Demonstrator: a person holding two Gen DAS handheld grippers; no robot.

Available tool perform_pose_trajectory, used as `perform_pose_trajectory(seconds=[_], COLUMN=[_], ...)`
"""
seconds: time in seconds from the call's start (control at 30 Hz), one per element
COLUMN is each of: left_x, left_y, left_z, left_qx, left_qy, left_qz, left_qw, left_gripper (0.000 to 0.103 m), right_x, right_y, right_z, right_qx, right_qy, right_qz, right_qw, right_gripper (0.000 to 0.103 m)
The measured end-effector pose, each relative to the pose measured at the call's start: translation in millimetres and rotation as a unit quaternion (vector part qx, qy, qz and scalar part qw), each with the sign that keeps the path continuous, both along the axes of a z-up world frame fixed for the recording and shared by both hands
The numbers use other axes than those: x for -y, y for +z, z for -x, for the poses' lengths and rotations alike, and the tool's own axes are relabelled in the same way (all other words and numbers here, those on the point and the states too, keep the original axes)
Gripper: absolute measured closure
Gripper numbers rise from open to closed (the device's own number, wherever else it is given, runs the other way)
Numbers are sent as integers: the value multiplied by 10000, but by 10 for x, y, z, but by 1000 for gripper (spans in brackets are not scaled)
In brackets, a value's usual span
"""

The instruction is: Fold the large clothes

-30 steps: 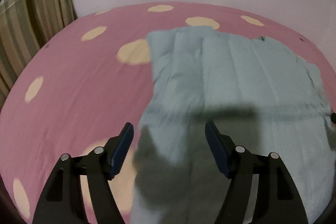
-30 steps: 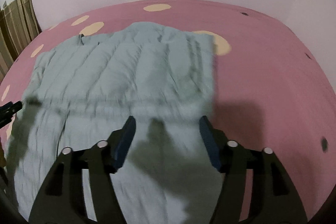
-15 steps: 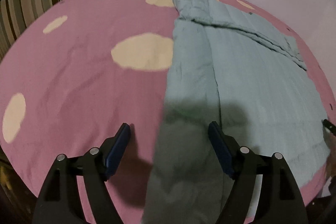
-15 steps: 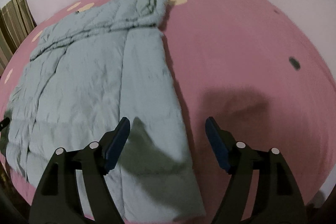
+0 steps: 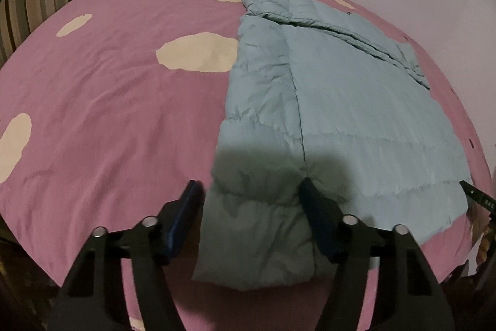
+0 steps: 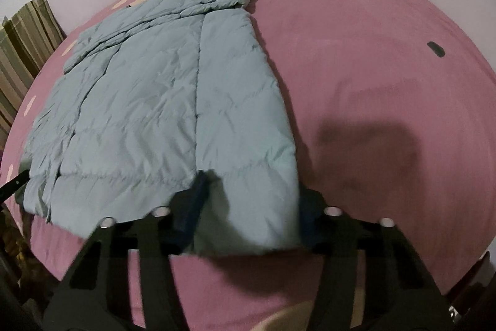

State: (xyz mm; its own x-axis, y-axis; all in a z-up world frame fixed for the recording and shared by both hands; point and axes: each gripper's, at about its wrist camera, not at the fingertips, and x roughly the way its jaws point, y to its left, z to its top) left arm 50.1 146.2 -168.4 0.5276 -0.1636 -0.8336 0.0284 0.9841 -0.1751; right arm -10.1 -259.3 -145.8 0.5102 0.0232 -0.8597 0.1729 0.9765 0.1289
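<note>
1. The pale blue quilted jacket (image 5: 334, 114) lies flat on the pink spotted bed (image 5: 108, 114), collar end at the top of both frames and hem at the bottom.
2. Left hand-held gripper (image 5: 251, 219), lower centre of the left wrist view: jaws closing around the jacket's near left hem corner; padding sits between the pads, but firm contact cannot be told.
3. Right hand-held gripper (image 6: 252, 216), lower centre of the right wrist view: jaws closing on the near right hem corner; the right pad is partly hidden by fabric.
4. Judgement: the step is seizing both hem corners for a fold toward the collar.
5. Advice: bite deep enough to catch all the layers, keep both grips level, lift evenly.
</note>
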Motion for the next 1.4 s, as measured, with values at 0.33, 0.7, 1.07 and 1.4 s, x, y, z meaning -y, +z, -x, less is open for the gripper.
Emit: perform_pose_trajectory(seconds=[0.33, 0.7, 1.07, 1.4], left_x=[12, -33, 95, 137], left_y=[216, 885, 444, 92], left_z=[211, -321, -1703, -1999], left_qx=[311, 1069, 406, 110], left_qy=[-65, 216, 416, 266], left_qz=[115, 183, 53, -44], left_qw=[9994, 9939, 9983, 9996], left_gripper=[97, 98, 98, 97], right_x=[-91, 23, 233, 268], right_y=[170, 782, 453, -49], right_z=[200, -215, -1527, -1920], right_qx=[297, 1035, 625, 66], right_qy=[266, 370, 72, -24], right_qz=[-294, -736, -969, -1002], right_qw=[9988, 9912, 9933, 9949], right_gripper=[95, 96, 96, 95])
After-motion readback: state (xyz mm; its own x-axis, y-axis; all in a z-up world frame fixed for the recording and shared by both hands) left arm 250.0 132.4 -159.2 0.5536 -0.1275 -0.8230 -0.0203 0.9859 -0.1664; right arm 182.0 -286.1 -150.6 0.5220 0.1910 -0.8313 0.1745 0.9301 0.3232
